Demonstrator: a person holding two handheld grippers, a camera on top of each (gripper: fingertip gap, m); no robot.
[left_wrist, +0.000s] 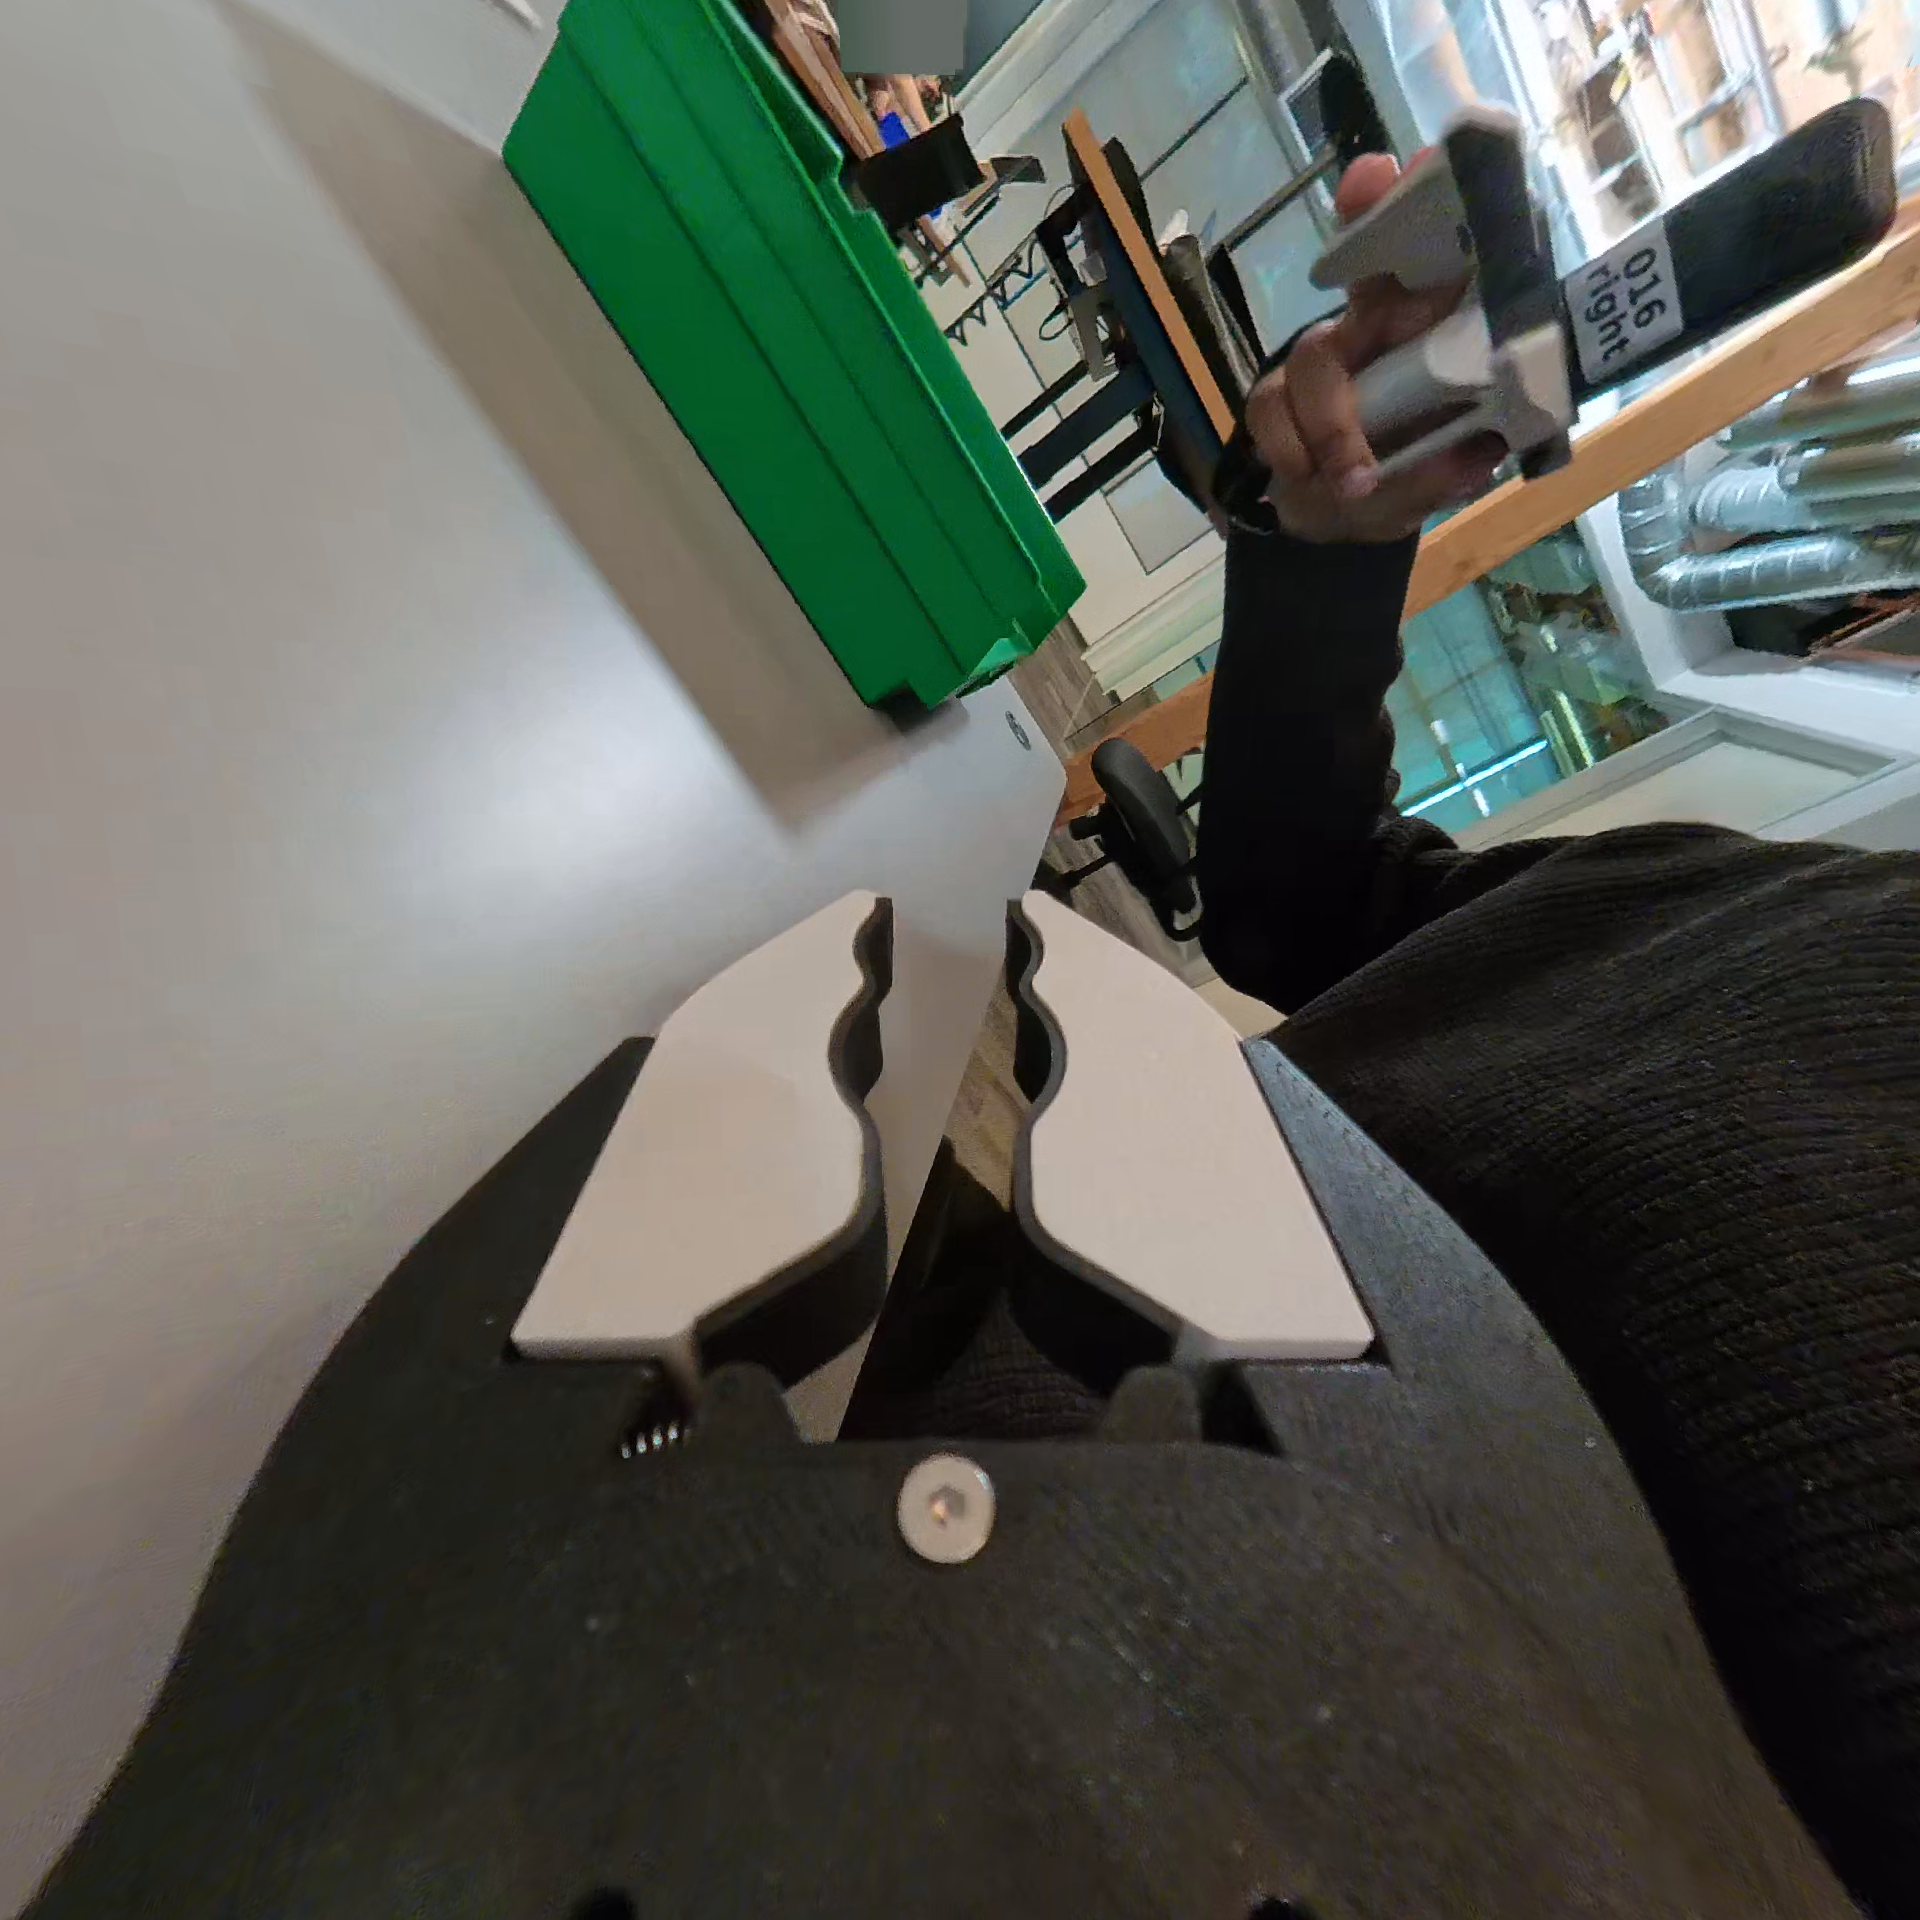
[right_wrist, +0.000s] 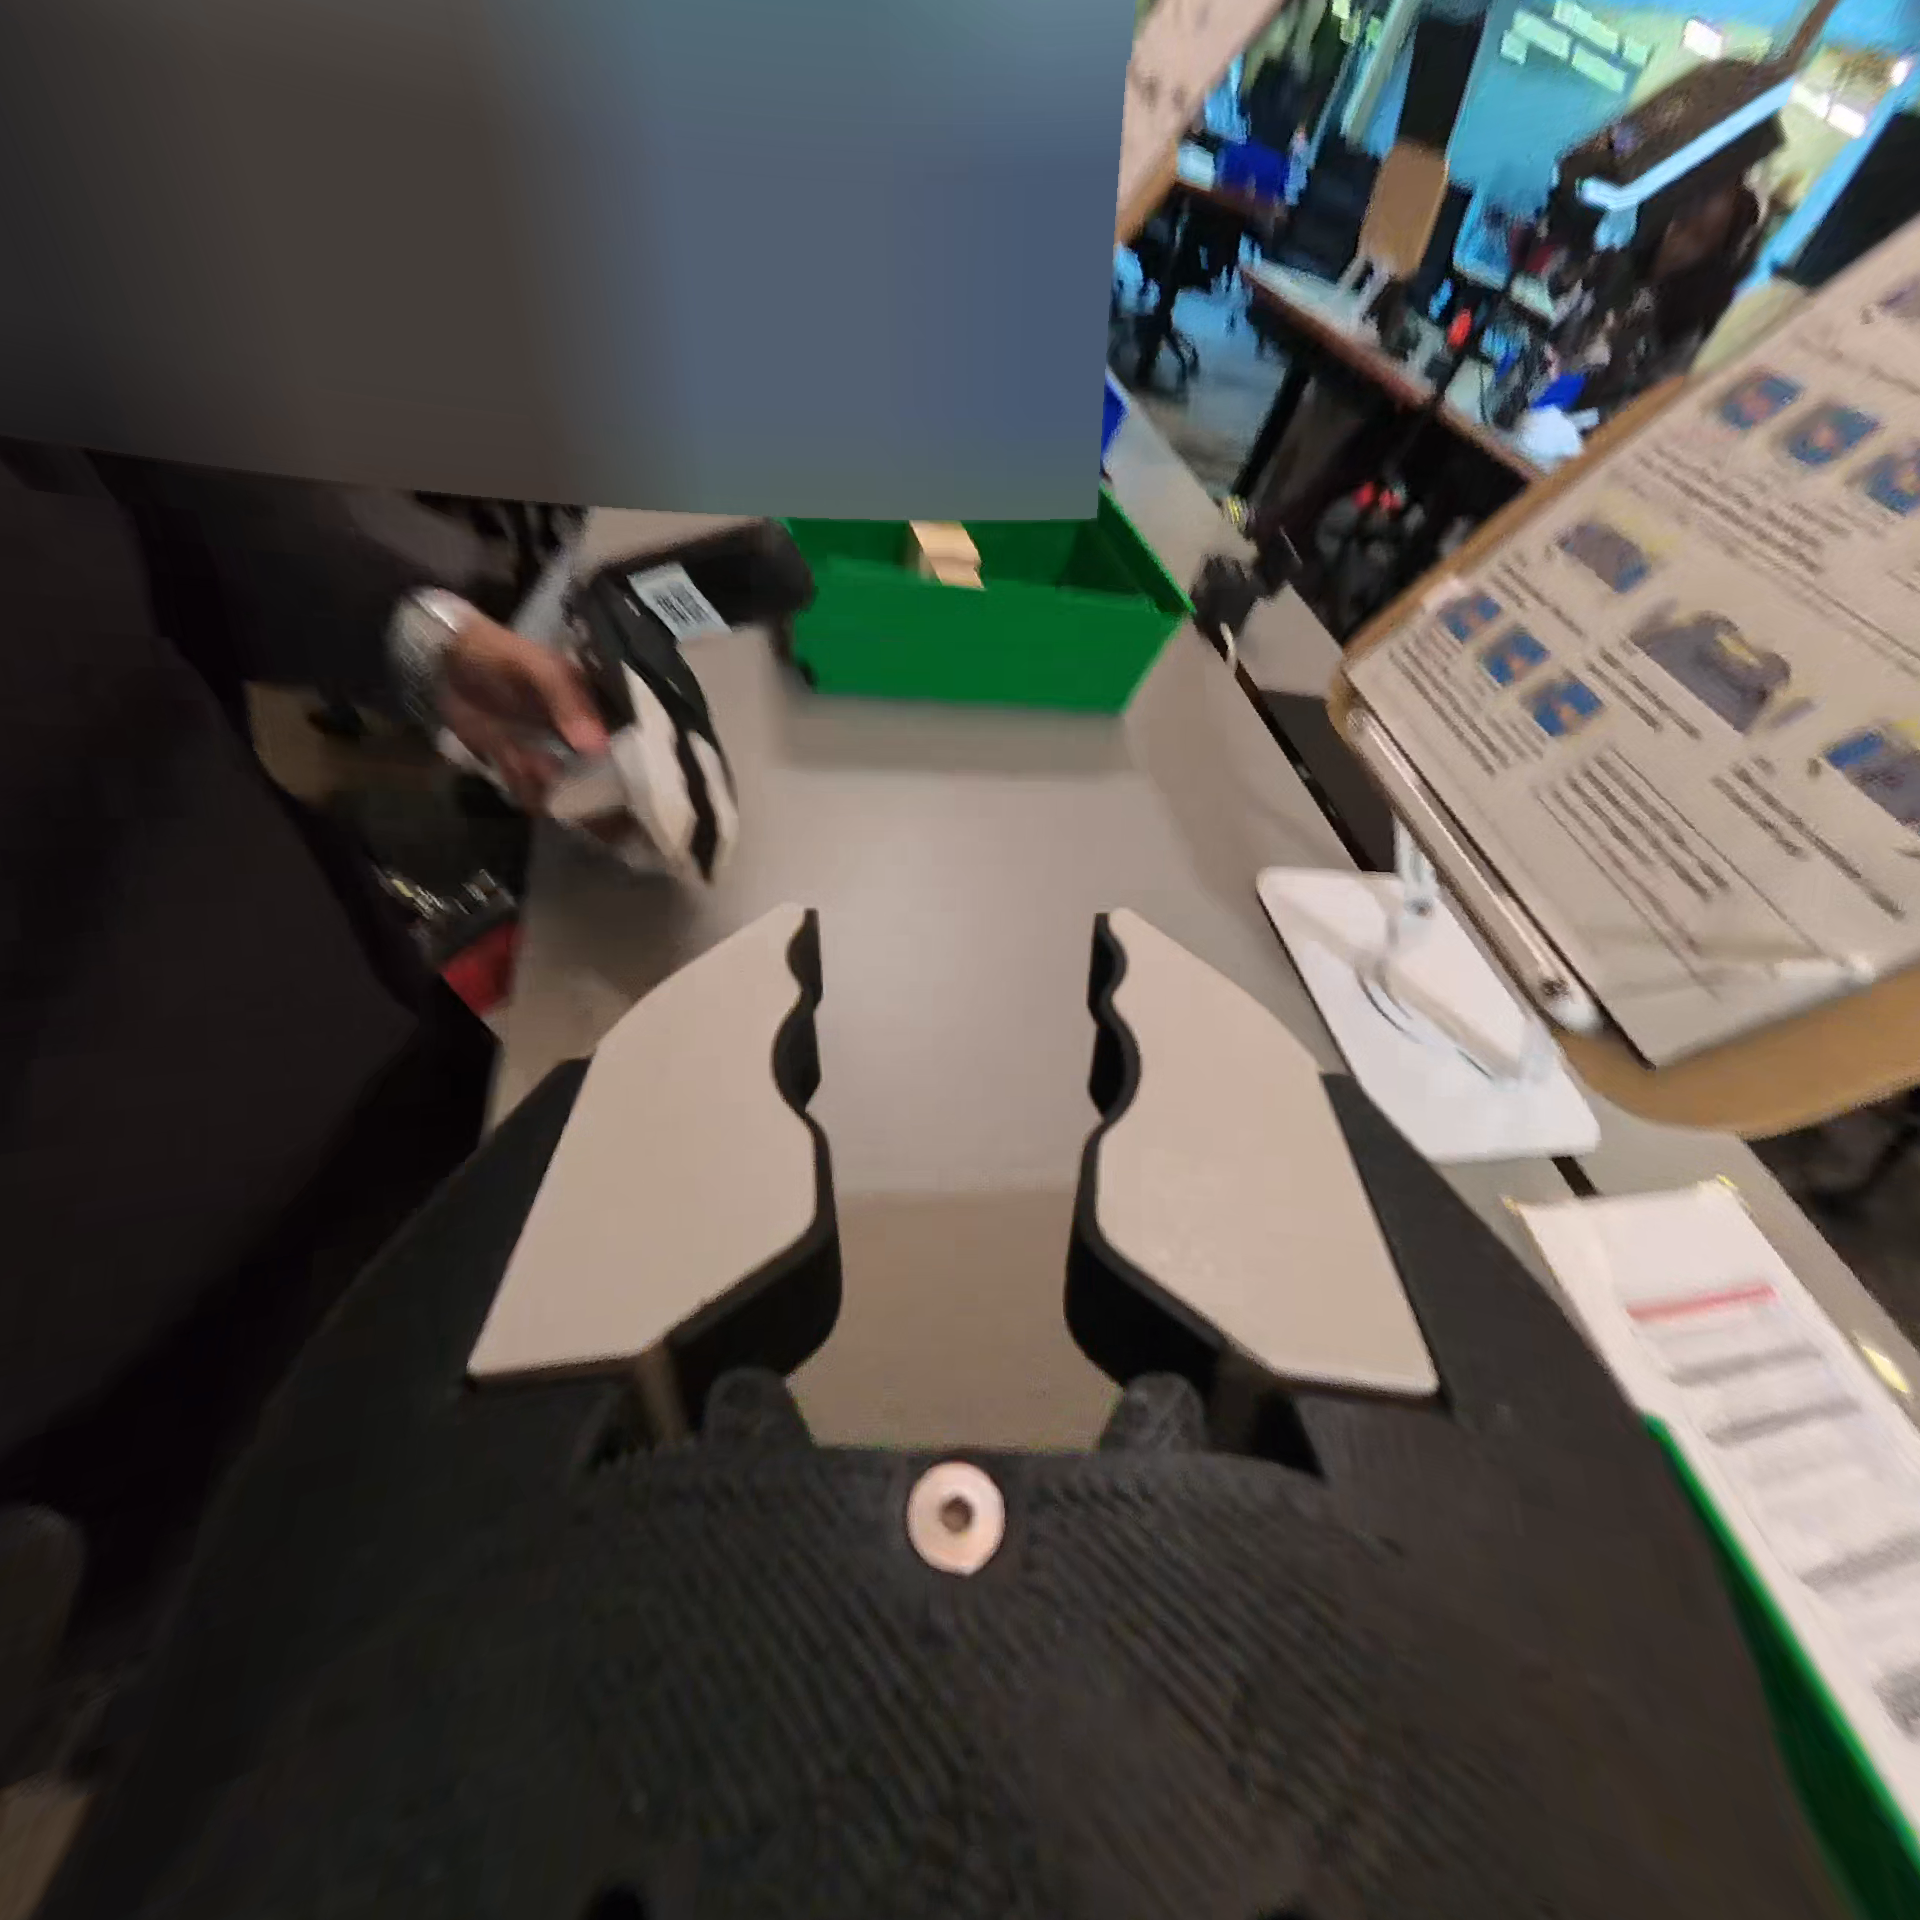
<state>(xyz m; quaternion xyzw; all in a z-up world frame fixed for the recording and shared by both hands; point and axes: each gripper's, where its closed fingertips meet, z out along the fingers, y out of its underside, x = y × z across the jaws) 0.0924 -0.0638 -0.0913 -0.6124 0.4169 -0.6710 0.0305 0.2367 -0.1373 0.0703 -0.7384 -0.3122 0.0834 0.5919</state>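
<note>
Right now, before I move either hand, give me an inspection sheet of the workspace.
Surface: grey table, bare between the tongs.
Job's things: green bin at the far end, a pale wooden piece showing inside.
Clutter: white stand base carrying a tilted instruction board; printed sheet at the right edge.
Grippers: left tongs open a little, empty, pointing over the table's edge; right tongs open wide, empty, above the table.
Cables: nothing seen.
Surroundings: person's black sleeve, office chair, desks behind; right view is blurred.
</note>
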